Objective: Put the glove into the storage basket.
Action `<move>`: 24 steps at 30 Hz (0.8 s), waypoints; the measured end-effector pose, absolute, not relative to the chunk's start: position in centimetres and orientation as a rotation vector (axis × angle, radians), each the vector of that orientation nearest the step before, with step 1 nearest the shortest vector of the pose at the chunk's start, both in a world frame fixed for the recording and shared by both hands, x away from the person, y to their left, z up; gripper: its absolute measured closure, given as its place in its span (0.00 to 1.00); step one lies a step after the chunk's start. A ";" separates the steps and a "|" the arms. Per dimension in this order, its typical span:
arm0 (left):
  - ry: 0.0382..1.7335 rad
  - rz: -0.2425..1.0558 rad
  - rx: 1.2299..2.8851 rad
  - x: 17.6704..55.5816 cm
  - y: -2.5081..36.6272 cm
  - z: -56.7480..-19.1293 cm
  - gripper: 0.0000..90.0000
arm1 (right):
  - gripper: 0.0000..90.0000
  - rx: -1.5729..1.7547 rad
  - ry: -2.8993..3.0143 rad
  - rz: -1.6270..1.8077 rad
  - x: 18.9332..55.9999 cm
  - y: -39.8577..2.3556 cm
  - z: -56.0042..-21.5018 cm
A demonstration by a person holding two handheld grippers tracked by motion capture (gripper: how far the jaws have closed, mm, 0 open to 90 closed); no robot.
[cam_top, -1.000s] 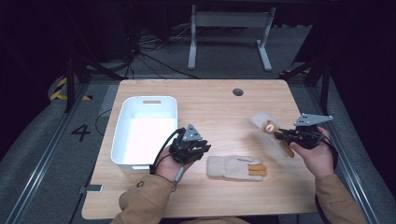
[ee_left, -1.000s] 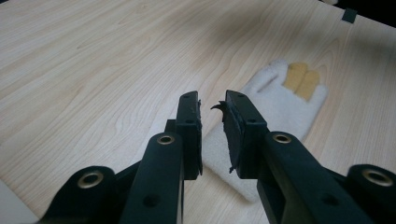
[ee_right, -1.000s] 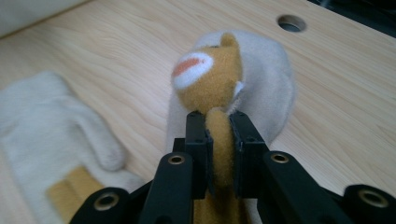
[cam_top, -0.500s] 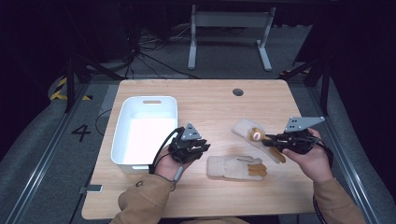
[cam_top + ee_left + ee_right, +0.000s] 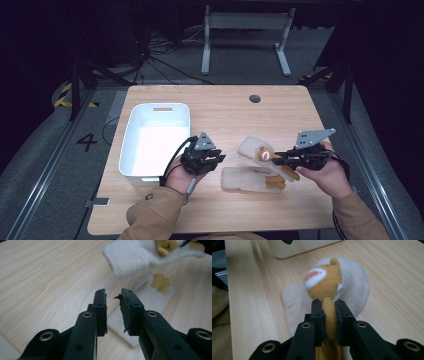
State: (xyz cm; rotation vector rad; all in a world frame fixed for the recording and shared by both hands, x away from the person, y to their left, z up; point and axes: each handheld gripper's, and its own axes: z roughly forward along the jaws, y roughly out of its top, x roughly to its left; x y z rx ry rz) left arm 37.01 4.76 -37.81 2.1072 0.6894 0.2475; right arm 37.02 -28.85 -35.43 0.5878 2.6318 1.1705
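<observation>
A cream glove with a tan bear face (image 5: 250,148) (image 5: 322,282) hangs just above the wooden table (image 5: 225,112), and my right gripper (image 5: 275,159) (image 5: 329,302) is shut on its tan part. Its cuff (image 5: 130,255) points toward the left gripper. A second matching glove (image 5: 245,180) (image 5: 150,295) (image 5: 292,300) lies flat on the table below and partly under the first. My left gripper (image 5: 220,159) (image 5: 113,293) hovers just left of the flat glove's cuff, its jaws a narrow gap apart with nothing between them.
A white plastic bin (image 5: 155,107) (image 5: 299,247) stands on the left side of the table, close behind the left hand. A small round hole (image 5: 255,98) sits near the far edge. Bare wood lies at the far right.
My right gripper has carried the bear-face glove leftward, from the table's right side to over the flat glove. The left gripper has stayed where it was.
</observation>
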 end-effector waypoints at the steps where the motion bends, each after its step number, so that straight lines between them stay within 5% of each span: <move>1: 0.689 0.246 2.112 37.0 4.8 -37.8 0.83 | 0.89 0.578 2.649 1.167 37.0 -28.6 -35.6; 24: 0.697 0.210 2.151 36.7 4.1 -38.5 0.84 | 0.88 0.381 2.820 1.133 37.0 -26.1 -38.7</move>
